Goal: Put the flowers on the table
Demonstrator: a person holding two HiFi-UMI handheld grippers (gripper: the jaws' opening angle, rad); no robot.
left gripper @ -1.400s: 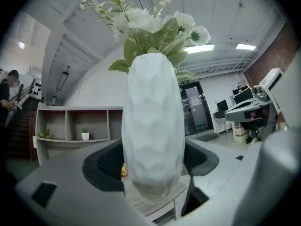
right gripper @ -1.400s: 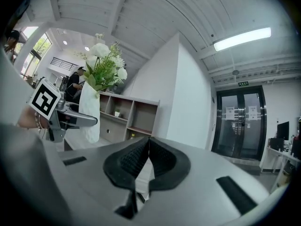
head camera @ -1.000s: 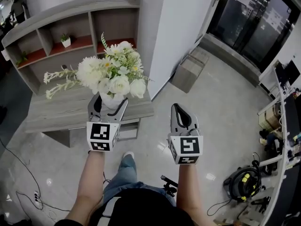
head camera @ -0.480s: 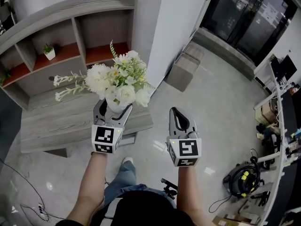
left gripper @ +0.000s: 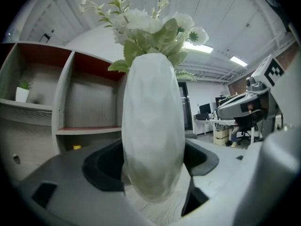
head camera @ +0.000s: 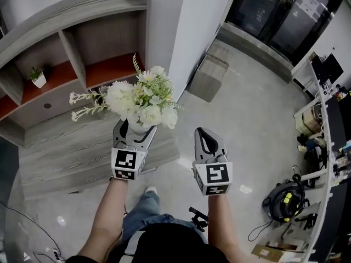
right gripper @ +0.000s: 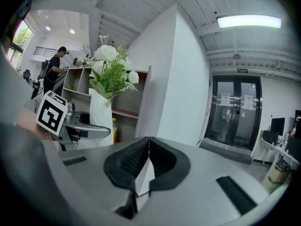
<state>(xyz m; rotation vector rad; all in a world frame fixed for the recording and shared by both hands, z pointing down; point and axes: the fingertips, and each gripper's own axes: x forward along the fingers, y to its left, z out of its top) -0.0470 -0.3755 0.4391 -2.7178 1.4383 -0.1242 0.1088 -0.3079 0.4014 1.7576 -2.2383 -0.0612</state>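
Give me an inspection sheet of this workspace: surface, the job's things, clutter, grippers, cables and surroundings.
Surface: grey wood table, nothing seen on it.
Job's things: white flowers in a white vase, upright, held over the table's near edge.
Clutter: small potted plant on the shelf unit; cardboard box on the floor.
Grippers: left gripper clamped on the vase; right gripper shut, empty.
Cables: thin cable on the floor beside a black-and-yellow machine.
Surroundings: glass doors; a person beyond the shelf unit.
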